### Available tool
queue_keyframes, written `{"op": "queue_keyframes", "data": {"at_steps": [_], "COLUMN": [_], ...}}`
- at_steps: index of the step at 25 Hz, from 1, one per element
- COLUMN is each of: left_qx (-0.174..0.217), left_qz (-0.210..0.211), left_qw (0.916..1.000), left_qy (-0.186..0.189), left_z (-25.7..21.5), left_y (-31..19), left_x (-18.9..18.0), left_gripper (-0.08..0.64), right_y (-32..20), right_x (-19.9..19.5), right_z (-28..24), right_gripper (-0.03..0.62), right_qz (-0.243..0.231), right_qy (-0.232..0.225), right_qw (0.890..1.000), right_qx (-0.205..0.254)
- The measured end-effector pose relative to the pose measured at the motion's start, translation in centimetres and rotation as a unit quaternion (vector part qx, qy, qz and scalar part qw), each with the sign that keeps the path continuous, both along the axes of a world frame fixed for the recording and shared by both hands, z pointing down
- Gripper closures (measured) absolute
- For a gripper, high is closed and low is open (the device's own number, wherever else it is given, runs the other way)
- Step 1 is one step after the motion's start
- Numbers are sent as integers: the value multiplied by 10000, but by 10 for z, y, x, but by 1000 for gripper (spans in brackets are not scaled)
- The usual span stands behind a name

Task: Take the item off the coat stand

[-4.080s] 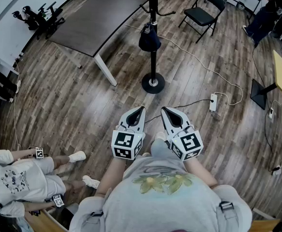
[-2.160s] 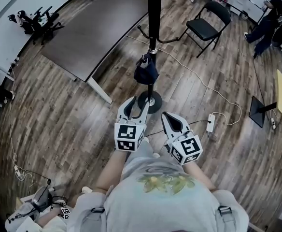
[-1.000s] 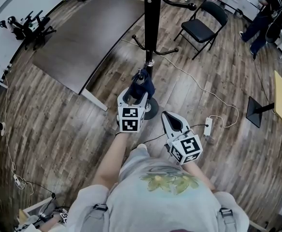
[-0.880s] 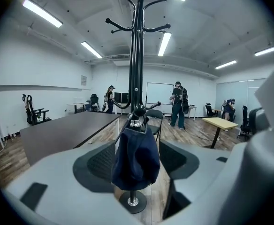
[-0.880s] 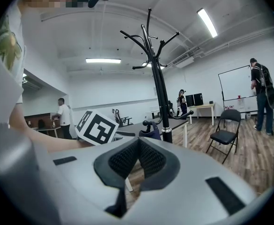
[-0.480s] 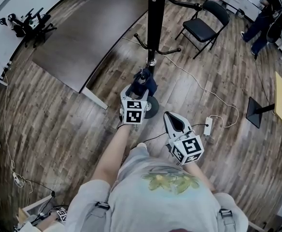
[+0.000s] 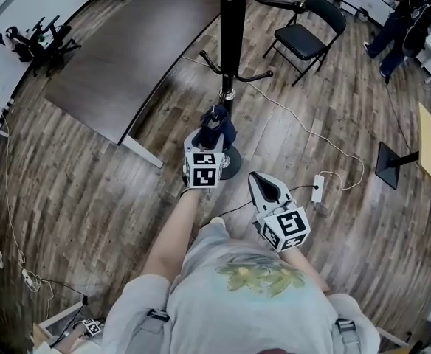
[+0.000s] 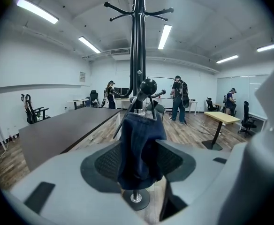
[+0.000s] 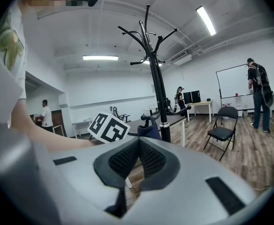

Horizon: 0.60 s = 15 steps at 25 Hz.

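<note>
Fingers [image 7: 194, 143] of the left gripper [image 7: 209, 129] sit at frame centre, either side of the dark blue cloth [image 7: 221, 119] hung low on the coat stand [image 7: 232, 21]. The right gripper [image 7: 257, 181] hangs at lower right.

Left gripper view: fingers closing, cloth between them, draped over a ball-tipped hook [image 8: 148, 85]. Close fully, then lift up and clear of the hook.

Right gripper view: fingers closed, empty.

No container is in view.

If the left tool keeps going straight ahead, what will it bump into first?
The dark blue cloth hanging on the coat stand: it hangs between the closing jaws of the left tool. The stand's pole probably comes next.
</note>
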<state>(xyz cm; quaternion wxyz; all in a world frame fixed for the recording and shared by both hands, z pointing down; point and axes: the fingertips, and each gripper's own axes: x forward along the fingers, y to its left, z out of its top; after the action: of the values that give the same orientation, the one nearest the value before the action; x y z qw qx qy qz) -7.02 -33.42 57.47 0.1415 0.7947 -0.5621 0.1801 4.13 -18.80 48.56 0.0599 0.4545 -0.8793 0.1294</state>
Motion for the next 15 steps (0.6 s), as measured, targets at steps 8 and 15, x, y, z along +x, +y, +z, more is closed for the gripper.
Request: {"op": "queue_keyframes", "data": {"at_steps": [8, 15], "left_qx": [63, 28], "left_qz": [-163, -123], "left_qw": [9998, 9999], "left_qy": [-56, -10], "left_z": [2, 0], "left_y": [-1, 3], "left_x": [-8, -7], "left_gripper": [509, 522], "right_y": [0, 3], "right_x": [0, -1], "right_z": [4, 5], "right_gripper": [586, 586], "right_qz": [42, 44], "right_qy": [27, 14], "right_qw": [10000, 10000], "right_qx": [-37, -66]}}
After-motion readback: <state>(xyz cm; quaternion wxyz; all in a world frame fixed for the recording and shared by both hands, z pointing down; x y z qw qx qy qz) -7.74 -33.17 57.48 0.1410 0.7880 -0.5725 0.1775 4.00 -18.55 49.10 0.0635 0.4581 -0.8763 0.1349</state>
